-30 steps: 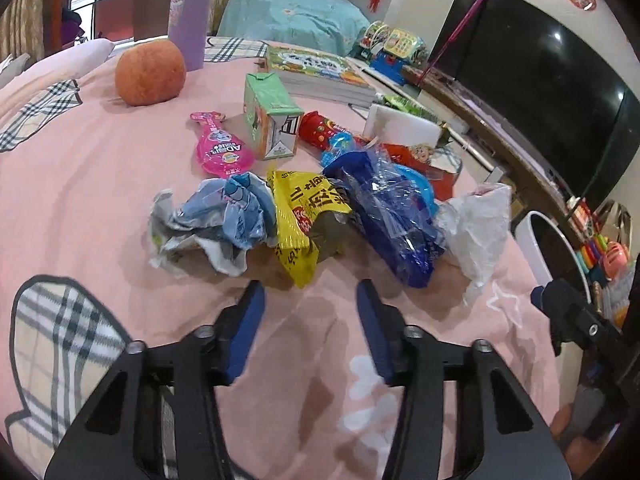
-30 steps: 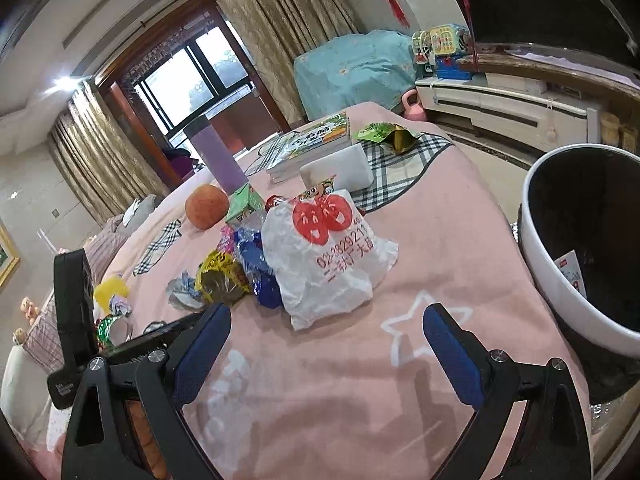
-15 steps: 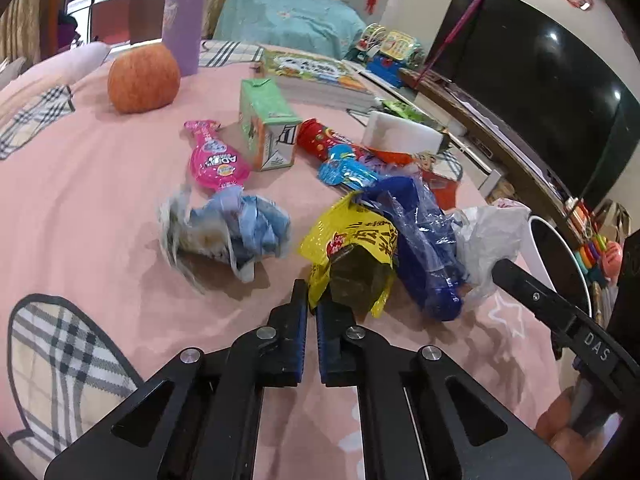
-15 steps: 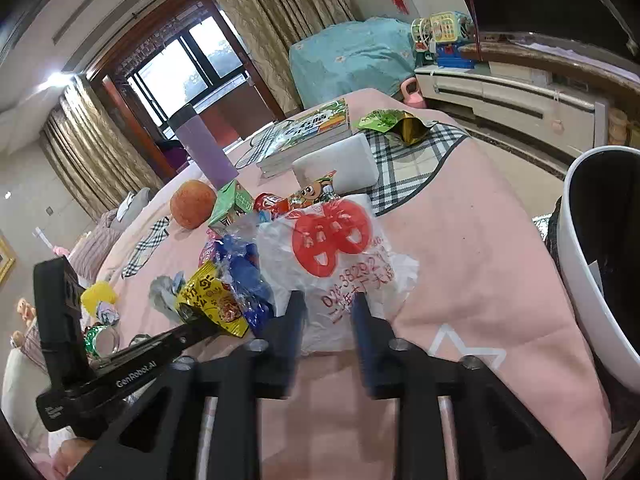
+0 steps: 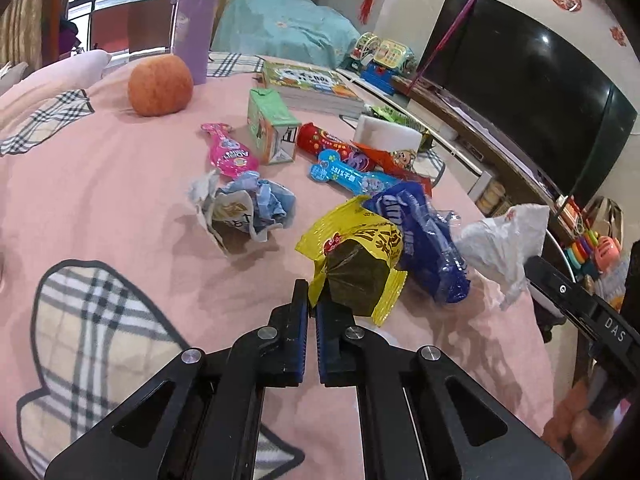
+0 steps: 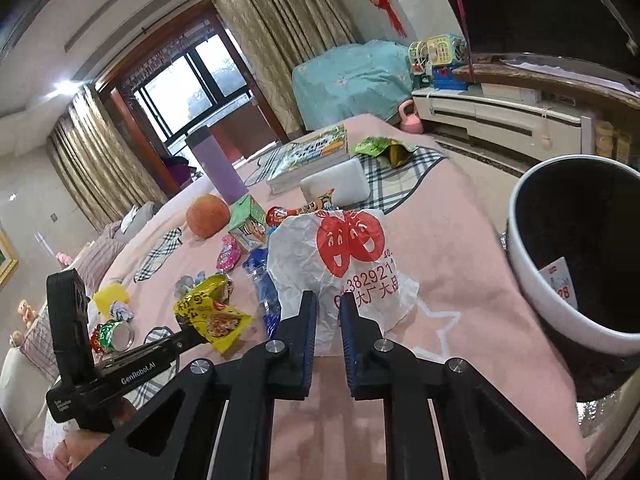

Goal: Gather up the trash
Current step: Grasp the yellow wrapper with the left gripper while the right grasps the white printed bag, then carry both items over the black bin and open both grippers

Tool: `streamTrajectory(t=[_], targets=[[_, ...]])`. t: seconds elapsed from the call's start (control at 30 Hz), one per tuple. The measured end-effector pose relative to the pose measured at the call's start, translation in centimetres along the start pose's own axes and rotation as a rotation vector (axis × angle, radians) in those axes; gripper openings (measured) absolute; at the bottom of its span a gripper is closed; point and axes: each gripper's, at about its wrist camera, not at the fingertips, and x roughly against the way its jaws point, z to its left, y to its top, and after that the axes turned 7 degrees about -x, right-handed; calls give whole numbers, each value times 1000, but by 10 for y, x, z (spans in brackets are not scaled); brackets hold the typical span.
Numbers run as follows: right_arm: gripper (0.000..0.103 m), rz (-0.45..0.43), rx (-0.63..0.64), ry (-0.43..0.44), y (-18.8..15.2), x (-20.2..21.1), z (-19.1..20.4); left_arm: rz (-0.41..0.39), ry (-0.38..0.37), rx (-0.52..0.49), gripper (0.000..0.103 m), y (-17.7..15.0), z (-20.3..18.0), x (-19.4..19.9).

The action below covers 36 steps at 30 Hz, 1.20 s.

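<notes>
Crinkled yellow foil snack wrapper (image 5: 357, 256), one edge pinched, lifted off pink blanket. White plastic bag w/ red smiling faces (image 6: 344, 256), crumpled, lower edge pinched. Crushed blue plastic wrapper (image 5: 424, 240) between them; balled blue-white paper (image 5: 248, 208) lies apart.

Glossy yellow wrapper (image 5: 356, 256), crinkled plastic bag (image 6: 344, 268)

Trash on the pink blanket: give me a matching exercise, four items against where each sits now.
Items:
1. yellow wrapper
2. white plastic bag
3. orange ball
4. green carton

Places:
A. beside the purple bottle
B. pinched by the right gripper
C. next to the pink pouch
D. pinched by the left gripper

Pairs: 1-D, 2-B, 3-A, 4-C
</notes>
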Motion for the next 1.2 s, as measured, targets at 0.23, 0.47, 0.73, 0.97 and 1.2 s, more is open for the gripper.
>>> streamTrajectory(t=[0.23,0.47,0.73,0.97,1.2], targets=[[12,-25,-8,0,-7,18,-3,-20,-46,-43,3,-9,-18,17],[12,-50,-2,-15,-13,37,-8,-14,-103,-83,3,-16,-45,20],[12,-93,-26,-37,-20,60,-24,10,-154,-137,3,-21,-78,16],[12,-124,-48,-64,-20,80,-39,11,-197,-184,3,-18,-108,14],[12,-168,-76,-96,-15,99,-60,20,-228,-227,3,-12,-139,6]])
